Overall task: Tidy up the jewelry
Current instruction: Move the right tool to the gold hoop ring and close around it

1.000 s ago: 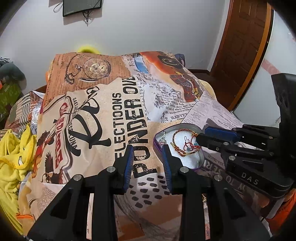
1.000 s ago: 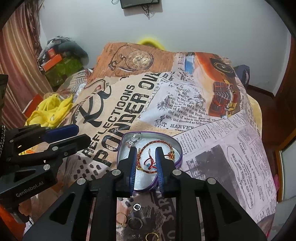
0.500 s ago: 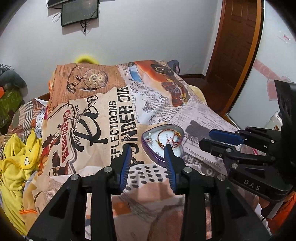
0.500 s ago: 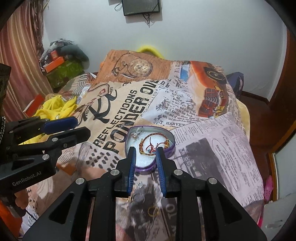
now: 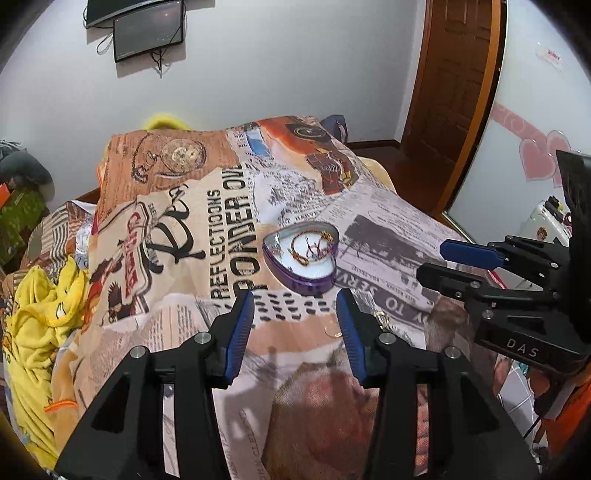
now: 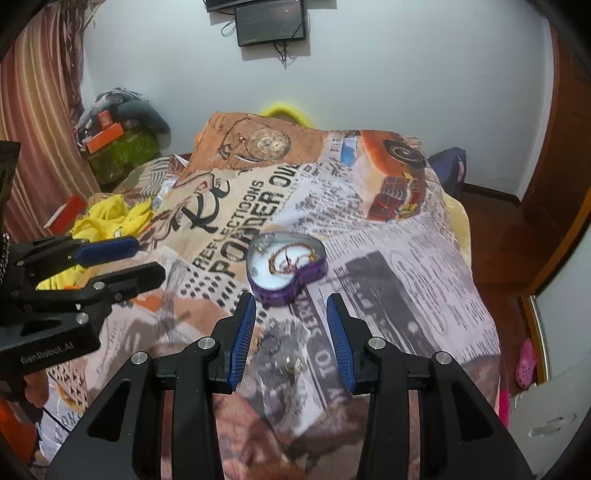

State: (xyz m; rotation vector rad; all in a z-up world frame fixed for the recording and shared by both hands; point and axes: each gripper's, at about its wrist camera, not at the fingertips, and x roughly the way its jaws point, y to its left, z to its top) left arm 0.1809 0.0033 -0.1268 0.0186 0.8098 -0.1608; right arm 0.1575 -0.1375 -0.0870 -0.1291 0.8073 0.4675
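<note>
A purple heart-shaped tin (image 5: 295, 281) lies open on the printed bedspread, with a red and gold bracelet (image 5: 308, 249) in it; the tin also shows in the right wrist view (image 6: 280, 293). Small gold rings (image 6: 293, 364) lie loose on the bedspread nearer than the tin, between my right gripper's fingers in that view; one ring (image 5: 334, 333) shows in the left wrist view. My left gripper (image 5: 295, 310) is open and empty, raised well back from the tin. My right gripper (image 6: 291, 314) is open and empty, also raised back from the tin.
The bedspread (image 5: 207, 229) covers a bed. Yellow cloth (image 5: 40, 314) is heaped at its left side. A wooden door (image 5: 454, 81) stands at the right. A screen (image 6: 271, 22) hangs on the far wall. Boxes and clothes (image 6: 118, 140) are piled by the curtain.
Both grippers have pulled up and back from the tin. My right gripper was nearly shut over the bracelet and has opened wide; my left has opened wider too. The bracelet lies in the tin.
</note>
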